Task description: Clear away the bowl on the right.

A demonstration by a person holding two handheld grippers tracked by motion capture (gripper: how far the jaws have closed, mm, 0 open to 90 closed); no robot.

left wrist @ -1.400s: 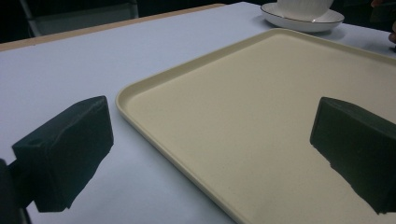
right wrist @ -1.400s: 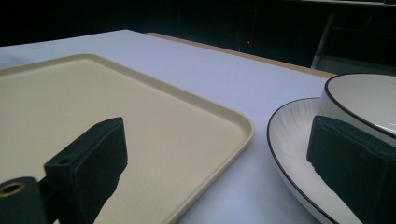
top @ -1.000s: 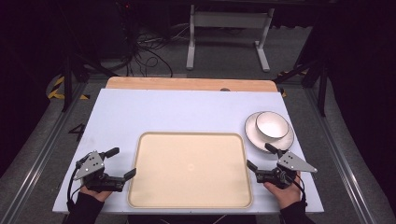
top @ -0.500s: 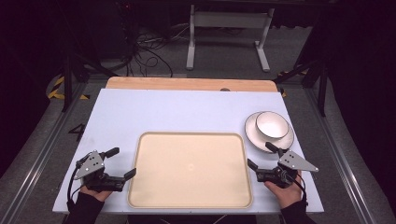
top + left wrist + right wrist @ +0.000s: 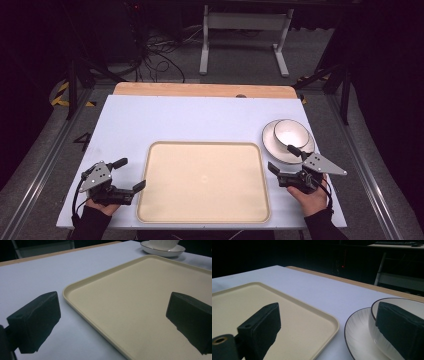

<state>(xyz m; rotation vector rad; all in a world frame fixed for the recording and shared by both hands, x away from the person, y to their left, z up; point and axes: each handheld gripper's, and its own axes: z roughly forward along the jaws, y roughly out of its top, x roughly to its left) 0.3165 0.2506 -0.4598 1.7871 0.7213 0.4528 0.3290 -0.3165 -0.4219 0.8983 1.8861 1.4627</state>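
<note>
Nothing begun: empty beige plastic tray [image 5: 205,187] centred; white ribbed bowl [image 5: 291,133] on saucer [image 5: 273,143] far right; left gripper [image 5: 129,175] and right gripper [image 5: 282,159] released, empty.

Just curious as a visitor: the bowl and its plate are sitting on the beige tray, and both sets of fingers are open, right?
Not quite. The bowl and plate sit on the table beside the beige tray, as the high view shows. Both sets of fingers are indeed open.

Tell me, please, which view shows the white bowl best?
The high view: the whole bowl sits on its plate. The right gripper view shows part of it behind a jaw; the left gripper view crops it at the top.
</note>
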